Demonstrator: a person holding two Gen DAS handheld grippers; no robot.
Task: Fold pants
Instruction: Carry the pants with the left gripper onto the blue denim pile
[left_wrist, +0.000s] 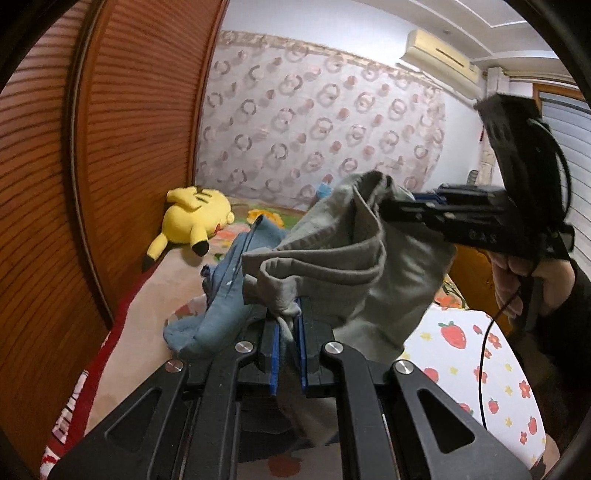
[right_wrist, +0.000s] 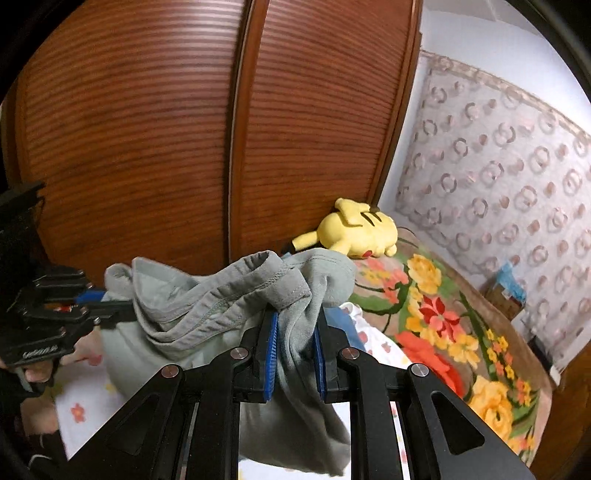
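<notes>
The grey pants (left_wrist: 332, 258) hang bunched in the air between both grippers, above the bed. In the left wrist view my left gripper (left_wrist: 287, 314) is shut on a gathered edge of the waistband, grey cloth squeezed between its blue pads. My right gripper (left_wrist: 386, 208) comes in from the right, held by a hand (left_wrist: 517, 280), and pinches the pants' upper far edge. In the right wrist view the right gripper (right_wrist: 295, 319) is shut on a thick fold of the grey pants (right_wrist: 207, 302), and the left gripper (right_wrist: 122, 304) clamps the other end at the left.
A blue garment (left_wrist: 225, 295) lies crumpled on the bed under the pants. A yellow plush toy (right_wrist: 358, 229) lies against the wooden slatted wardrobe doors (right_wrist: 147, 129). A floral blanket (right_wrist: 443, 314) and a white strawberry-print sheet (left_wrist: 461, 350) cover the bed.
</notes>
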